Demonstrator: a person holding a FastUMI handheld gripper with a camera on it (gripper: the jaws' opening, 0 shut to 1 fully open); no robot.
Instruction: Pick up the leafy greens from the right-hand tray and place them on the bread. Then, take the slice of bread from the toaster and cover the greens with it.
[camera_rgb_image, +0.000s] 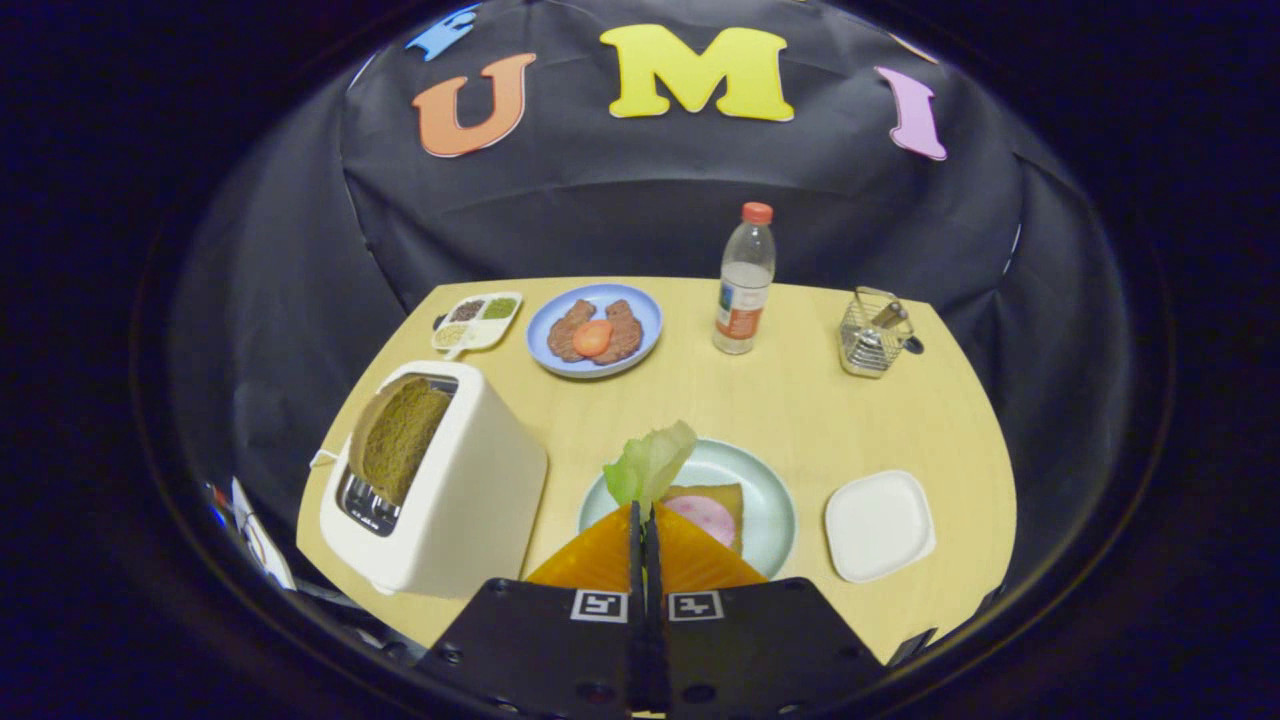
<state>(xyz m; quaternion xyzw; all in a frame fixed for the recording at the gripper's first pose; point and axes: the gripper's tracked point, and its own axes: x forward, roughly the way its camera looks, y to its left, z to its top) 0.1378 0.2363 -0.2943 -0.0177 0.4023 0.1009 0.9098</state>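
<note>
Your table (800, 400) holds the toaster (470, 500) at nine o'clock of the plate (765, 500), brown bread (400, 440) upright in its slot. On the plate lies a slice (735, 495) topped with ham (705, 518); the empty white tray (880, 525) sits at three o'clock. Your gripper (645, 510) has its orange fingers (600, 555) pinched on the greens (650, 462), over the plate's near edge.

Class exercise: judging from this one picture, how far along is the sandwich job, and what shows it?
Done: the white tray is bare, the greens lifted. In hand: the claw is shut on the leafy greens, above the bread on the green plate. Left: release them, then fetch the slice from the toaster.
</note>
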